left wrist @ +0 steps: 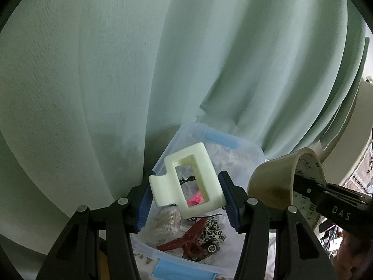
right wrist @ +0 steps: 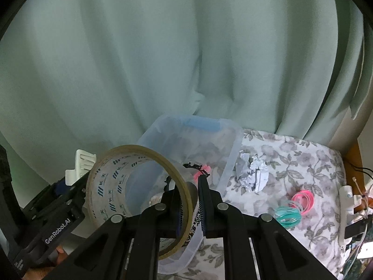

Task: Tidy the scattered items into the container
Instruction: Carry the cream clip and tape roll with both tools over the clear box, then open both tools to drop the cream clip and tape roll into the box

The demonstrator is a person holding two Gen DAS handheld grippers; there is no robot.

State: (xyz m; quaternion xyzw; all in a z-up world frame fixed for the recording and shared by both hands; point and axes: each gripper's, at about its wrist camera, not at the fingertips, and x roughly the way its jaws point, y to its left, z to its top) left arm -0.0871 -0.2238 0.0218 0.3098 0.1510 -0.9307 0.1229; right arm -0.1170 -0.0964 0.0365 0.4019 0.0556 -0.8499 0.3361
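Note:
My left gripper (left wrist: 186,194) is shut on a cream hair claw clip (left wrist: 208,175), its blue pads pressing both sides. The clip hangs above a clear plastic container (left wrist: 244,150) that holds cotton swabs (left wrist: 166,221), a red clip (left wrist: 186,240) and a leopard-print scrunchie (left wrist: 211,232). My right gripper (right wrist: 190,186) is shut on the wall of a roll of clear packing tape (right wrist: 109,186), held over the container's (right wrist: 230,161) near left corner. In the left wrist view the tape (left wrist: 270,182) and right gripper (left wrist: 310,186) sit just right of the clip.
On the floral cloth (right wrist: 303,158) right of the container lie a crumpled paper ball (right wrist: 253,173), a pink coil tie (right wrist: 303,198) and a teal one (right wrist: 288,215). A pale green curtain (right wrist: 163,58) hangs right behind the container. A wooden edge (right wrist: 352,161) borders the cloth's right side.

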